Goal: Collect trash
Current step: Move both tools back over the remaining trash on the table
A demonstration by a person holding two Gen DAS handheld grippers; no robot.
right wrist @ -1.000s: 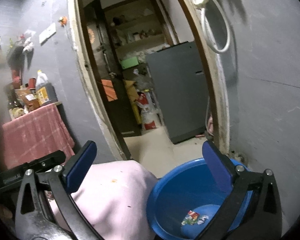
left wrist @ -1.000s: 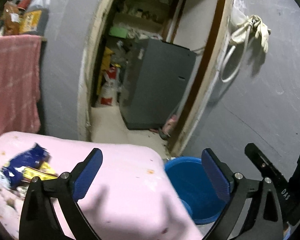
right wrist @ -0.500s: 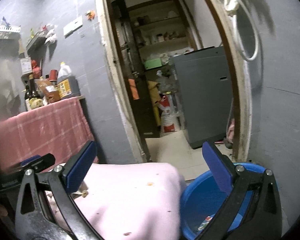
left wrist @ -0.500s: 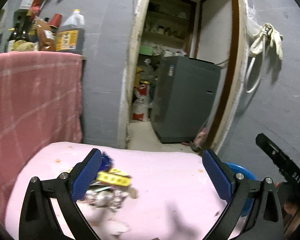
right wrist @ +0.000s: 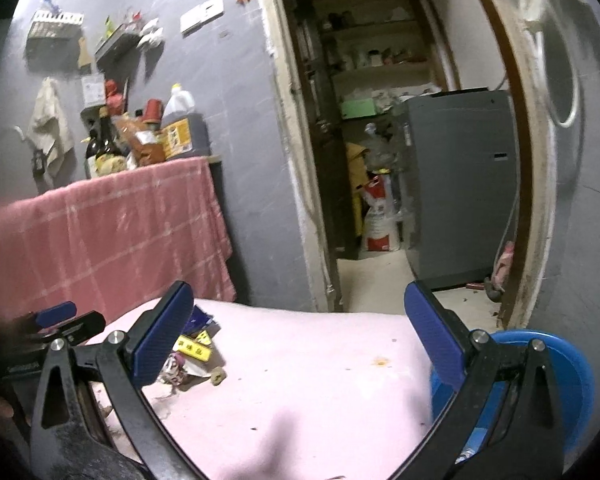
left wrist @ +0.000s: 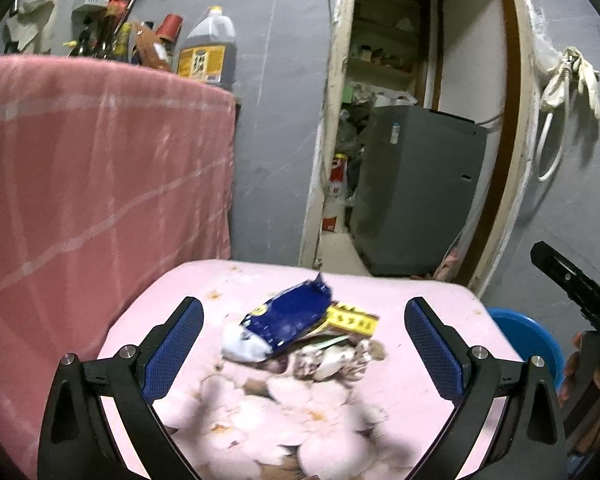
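Filling the lower half of both views is a pink table (left wrist: 432, 300), stained and spotted; behind it to the left hangs a pink checked cloth (left wrist: 100, 184) with bottles and a large oil jug (left wrist: 206, 50) standing on top; past the table an open doorway shows a grey cabinet (left wrist: 416, 188); off the table's right edge a blue basin (right wrist: 572, 368) sits lower down, just beside the table. The left gripper (left wrist: 304, 344) has its jaws spread wide with nothing between the pads; the trash lies on the table ahead of it, in line with the gap between the two fingers and nearer the left one; whether the pads touch it cannot be told. That trash is a small heap: a blue wrapper (left wrist: 290, 316) on top, a yellow label strip (left wrist: 352, 322) poking out at its right, and crumpled scraps (left wrist: 332, 360) below, with pale peelings or shells (left wrist: 284, 420) blurred closer to the camera. The right gripper (right wrist: 296, 344) is likewise gaping and empty, hovering over bare table; the heap lies behind and just beside its left finger (right wrist: 162, 344), well apart from the right one.
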